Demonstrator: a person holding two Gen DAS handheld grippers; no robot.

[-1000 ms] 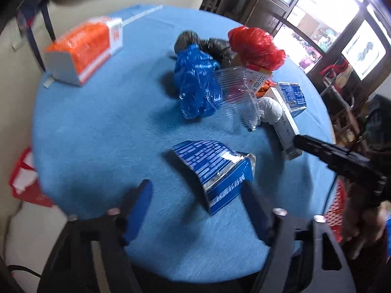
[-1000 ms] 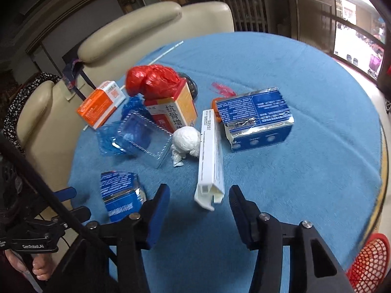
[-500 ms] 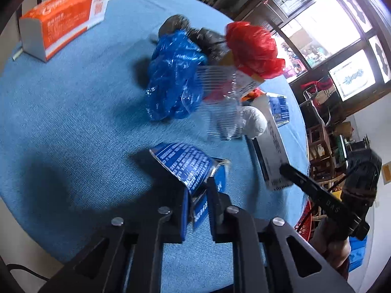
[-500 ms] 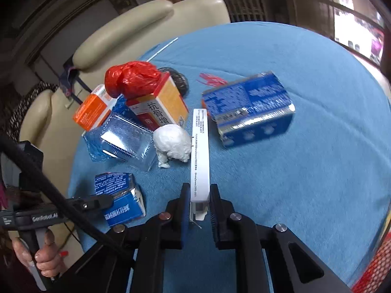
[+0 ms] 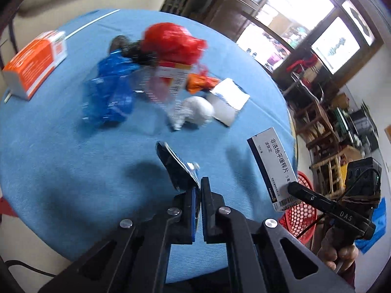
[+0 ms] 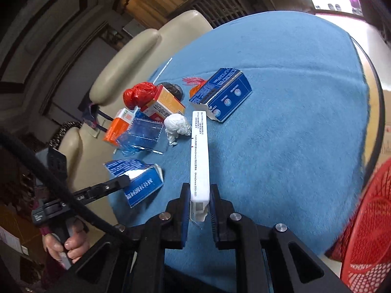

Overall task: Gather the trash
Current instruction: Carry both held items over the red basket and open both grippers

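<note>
From my left wrist camera, my left hand-held gripper (image 5: 200, 196) has its jaws pinched nearly together on the edge of a torn blue carton (image 5: 176, 168), lifted above the round blue worktop (image 5: 61, 158). Beyond it sit a crumpled blue plastic bag (image 5: 110, 95), a red plastic bag (image 5: 171, 40) on top of the pile, a white paper ball (image 5: 196, 111) and an orange box (image 5: 34, 61) off to the left, apart from the rest. To the right, my right hand-held gripper (image 5: 292, 186) holds up a long white medicine box (image 5: 273, 168) over the worktop's edge, with a red mesh basket (image 5: 298, 217) below it

From my right wrist camera, my right hand-held gripper (image 6: 200, 204) is clamped on the near end of the long white medicine box (image 6: 200, 151), which points straight away from me. To the left, my left hand-held gripper (image 6: 122, 183) grips the torn blue carton (image 6: 139, 180). Farther off lie the white paper ball (image 6: 177, 127), a clear plastic tray (image 6: 143, 134), the red plastic bag (image 6: 139, 94) and a larger blue carton (image 6: 222, 95) on its side. The red mesh basket (image 6: 366, 232) stands at the lower right, beside the blue worktop (image 6: 293, 134)
</note>
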